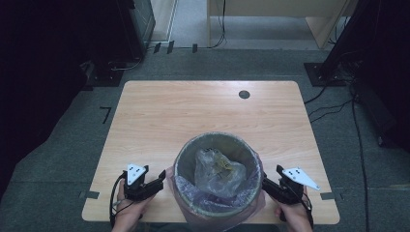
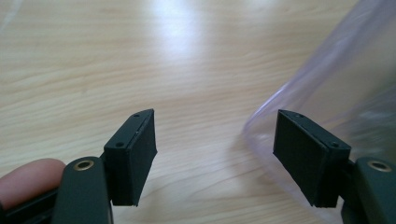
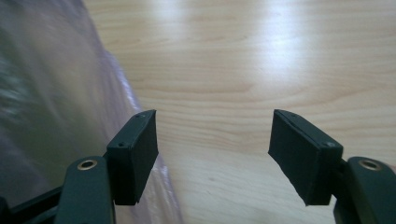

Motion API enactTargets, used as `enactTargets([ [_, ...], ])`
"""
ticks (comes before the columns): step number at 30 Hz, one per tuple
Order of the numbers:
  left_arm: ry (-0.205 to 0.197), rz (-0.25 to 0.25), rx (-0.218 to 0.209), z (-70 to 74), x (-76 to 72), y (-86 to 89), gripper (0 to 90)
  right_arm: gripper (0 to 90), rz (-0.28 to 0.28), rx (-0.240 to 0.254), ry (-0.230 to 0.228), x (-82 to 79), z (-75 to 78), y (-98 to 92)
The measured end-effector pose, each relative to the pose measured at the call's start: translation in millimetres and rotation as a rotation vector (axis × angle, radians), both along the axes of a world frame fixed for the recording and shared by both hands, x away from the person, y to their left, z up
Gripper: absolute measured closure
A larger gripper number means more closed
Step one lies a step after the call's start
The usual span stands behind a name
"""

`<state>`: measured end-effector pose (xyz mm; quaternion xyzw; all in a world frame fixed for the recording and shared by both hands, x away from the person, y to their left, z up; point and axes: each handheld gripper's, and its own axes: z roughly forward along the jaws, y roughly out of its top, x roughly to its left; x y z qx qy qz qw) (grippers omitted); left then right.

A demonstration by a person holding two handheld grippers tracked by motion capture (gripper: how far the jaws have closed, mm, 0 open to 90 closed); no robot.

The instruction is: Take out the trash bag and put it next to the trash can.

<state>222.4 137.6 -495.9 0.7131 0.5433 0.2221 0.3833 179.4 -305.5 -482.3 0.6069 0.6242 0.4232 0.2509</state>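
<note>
A round grey waste bin (image 1: 180, 164) stands at the near edge of the wooden table (image 1: 193, 111). It is lined with a thin purple plastic bag (image 1: 178, 189) whose top folds over the rim and hangs down outside. A crumpled clear bag (image 1: 217, 171) with brownish scraps lies inside. My left gripper (image 1: 162, 180) sits low at the bin's left side, open, with the liner film (image 2: 336, 93) just behind its right jaw and nothing pressed between the pads. At the bin's right side my right gripper (image 1: 266, 182) is open too, with the film (image 3: 56, 102) behind its left jaw.
A dark round cable hole (image 1: 244, 94) sits near the table's far edge. Bare wood stretches beyond the bin. Cables and dark equipment stands (image 1: 333, 67) lie on the grey carpet around the table. The table's near edge runs just below both hands.
</note>
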Motion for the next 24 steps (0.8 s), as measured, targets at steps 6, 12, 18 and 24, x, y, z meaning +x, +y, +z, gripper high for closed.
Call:
enactTargets([
  [6,0.047,0.030,0.026,-8.8,4.1,14.9,28.9,32.8,-0.029,0.005,0.045,-1.8,-3.6,-18.1],
  [12,0.061,0.024,0.102,-15.5,7.1,15.4,29.2,33.0,-0.038,-0.072,0.104,-3.9,-14.5,-26.4],
  [18,0.066,-0.056,0.122,-18.1,5.3,11.6,29.3,32.9,0.014,-0.078,0.145,-10.8,-22.4,-30.1],
  [24,0.071,-0.032,-0.010,-9.9,5.5,8.7,30.9,34.1,0.043,-0.081,0.176,-14.4,-27.3,-30.1],
])
